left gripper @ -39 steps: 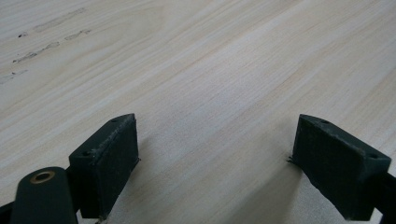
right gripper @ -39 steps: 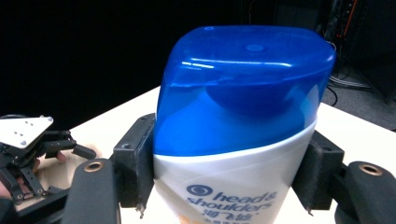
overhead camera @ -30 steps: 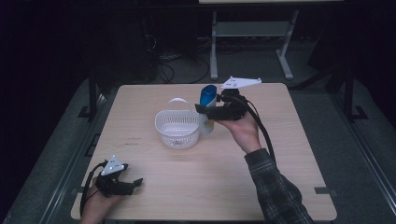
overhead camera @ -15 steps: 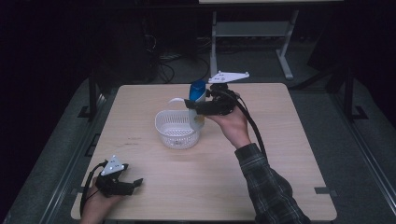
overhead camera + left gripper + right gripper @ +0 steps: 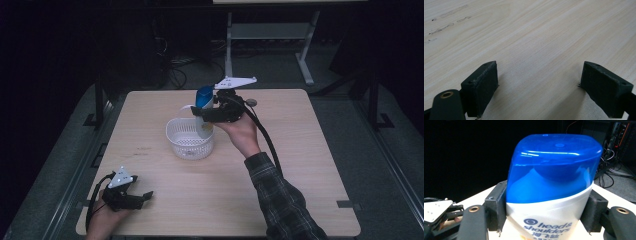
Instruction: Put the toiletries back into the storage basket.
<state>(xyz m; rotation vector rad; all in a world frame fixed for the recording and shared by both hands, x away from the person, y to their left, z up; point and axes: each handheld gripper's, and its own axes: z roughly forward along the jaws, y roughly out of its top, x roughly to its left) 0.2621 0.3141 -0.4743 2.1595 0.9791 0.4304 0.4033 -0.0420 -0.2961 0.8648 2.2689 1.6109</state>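
Note:
A white shampoo bottle [image 5: 204,112] with a blue cap stands nearly upright in the air, cap up. Its lower end hangs just over the right rim of a white perforated basket [image 5: 186,144] at the table's middle. My right gripper [image 5: 207,117] is shut on the bottle; in the right gripper view both pads press the sides of the bottle [image 5: 551,177] below the cap. My left gripper [image 5: 144,196] rests on the table near the front left corner. It is open, with bare wood between its pads [image 5: 484,87].
The wooden table [image 5: 305,165] has open surface to the right and front of the basket. Behind the far edge stand a white metal frame [image 5: 305,55] and cables [image 5: 175,60] on a dark floor.
My right gripper carried the bottle left from beside the basket to its right rim and turned it more upright. The left gripper stayed put.

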